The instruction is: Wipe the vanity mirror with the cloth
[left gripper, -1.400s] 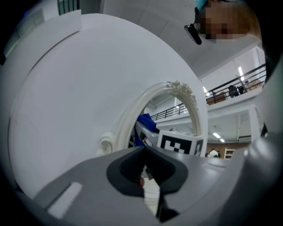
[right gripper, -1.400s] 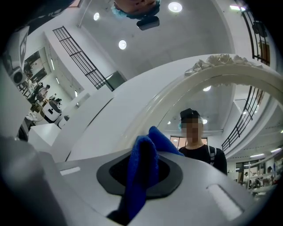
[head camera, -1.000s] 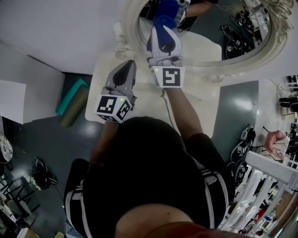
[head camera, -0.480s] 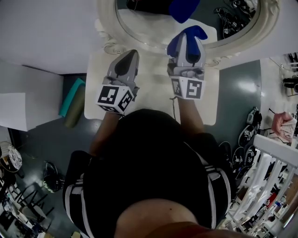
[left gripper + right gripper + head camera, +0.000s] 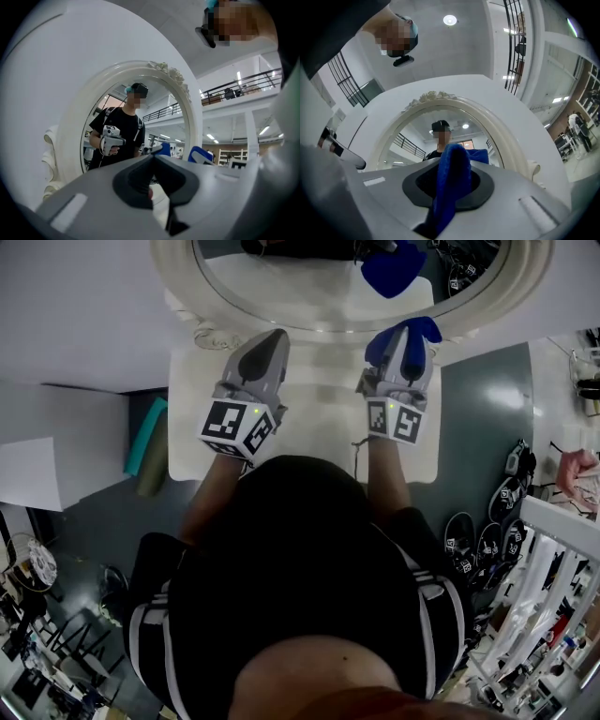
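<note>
The oval vanity mirror (image 5: 309, 296) in its ornate white frame (image 5: 178, 287) stands at the back of the white vanity table (image 5: 319, 418). My right gripper (image 5: 405, 334) is shut on the blue cloth (image 5: 417, 331), held just below the frame's lower edge and off the glass. The glass reflects the cloth. In the right gripper view the cloth (image 5: 450, 183) sticks up between the jaws in front of the mirror (image 5: 417, 136). My left gripper (image 5: 272, 338) is shut and holds nothing, over the table's left half. In the left gripper view it (image 5: 152, 159) points at the mirror (image 5: 136, 136).
A teal rolled mat (image 5: 150, 442) lies on the floor left of the table. Several shoes (image 5: 469, 540) and a white rack (image 5: 553, 568) are on the right. A white wall runs behind the mirror, and a white panel (image 5: 28, 470) stands at far left.
My right gripper has come down off the mirror glass with the cloth and moved right, to below the frame. The left gripper has stayed over the table.
</note>
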The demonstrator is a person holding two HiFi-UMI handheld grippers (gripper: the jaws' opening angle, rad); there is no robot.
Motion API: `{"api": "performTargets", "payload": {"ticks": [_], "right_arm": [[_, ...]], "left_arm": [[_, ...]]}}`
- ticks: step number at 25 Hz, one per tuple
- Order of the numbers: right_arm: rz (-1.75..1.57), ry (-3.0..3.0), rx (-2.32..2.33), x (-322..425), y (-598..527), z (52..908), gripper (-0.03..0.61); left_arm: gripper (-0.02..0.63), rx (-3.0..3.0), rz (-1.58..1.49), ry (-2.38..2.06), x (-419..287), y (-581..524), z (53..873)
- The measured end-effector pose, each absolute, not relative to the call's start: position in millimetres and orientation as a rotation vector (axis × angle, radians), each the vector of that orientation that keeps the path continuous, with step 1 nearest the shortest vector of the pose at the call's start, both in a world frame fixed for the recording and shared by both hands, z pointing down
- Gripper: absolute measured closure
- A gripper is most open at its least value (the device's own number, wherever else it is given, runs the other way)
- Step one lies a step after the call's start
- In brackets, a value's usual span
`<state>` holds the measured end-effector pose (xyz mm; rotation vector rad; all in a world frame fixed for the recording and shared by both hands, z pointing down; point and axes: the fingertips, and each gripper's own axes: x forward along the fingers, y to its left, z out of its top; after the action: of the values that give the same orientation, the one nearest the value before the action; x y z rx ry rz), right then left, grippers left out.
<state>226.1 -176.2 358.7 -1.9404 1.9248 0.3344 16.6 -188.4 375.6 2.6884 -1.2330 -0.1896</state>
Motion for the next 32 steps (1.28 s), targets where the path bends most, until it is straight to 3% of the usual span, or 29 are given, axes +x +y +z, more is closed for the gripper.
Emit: {"api": "performTargets", "payload": {"ticks": [14,32], "right_arm": [[0.225,1.890,-2.040,289,-225,430,0.537],[0.257,1.885,-1.942,263,-244,429,0.535]], "left_arm": [[0.604,2.678,-0.089,-1.232,45,-196,392],[0.604,2.621,-0.073,-1.252,39,-204,405]]}}
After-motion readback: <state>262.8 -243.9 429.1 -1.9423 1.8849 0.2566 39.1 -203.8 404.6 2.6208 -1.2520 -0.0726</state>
